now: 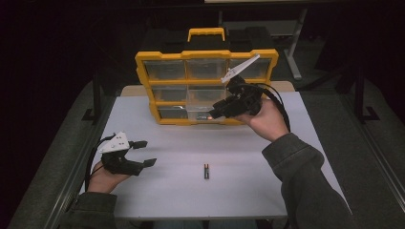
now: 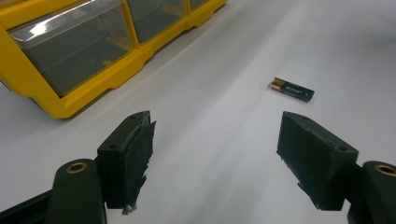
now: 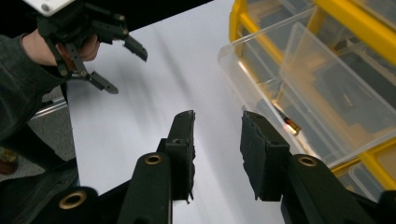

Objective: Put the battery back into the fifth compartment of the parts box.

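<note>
A yellow organiser case (image 1: 143, 76) with clear drawers stands upright at the back of the white table (image 1: 286, 191). One clear drawer (image 1: 199, 112) in its bottom row is pulled out, and a small battery (image 3: 290, 125) lies inside it. Just in front of that drawer my right gripper (image 1: 216, 109) is open, with nothing between its jaws (image 3: 218, 116). A second battery (image 1: 206, 171), black with a copper end, lies on the table near the front middle. My left gripper (image 1: 147, 152) rests at the front left, open and empty, its jaws wide (image 2: 217, 126), pointing toward that battery (image 2: 292, 89).
The case (image 2: 70, 100) has a yellow carry handle (image 1: 206, 33) on top and fills the back centre of the table. A dark cable (image 1: 279, 102) loops from my right gripper. Dark floor surrounds the table.
</note>
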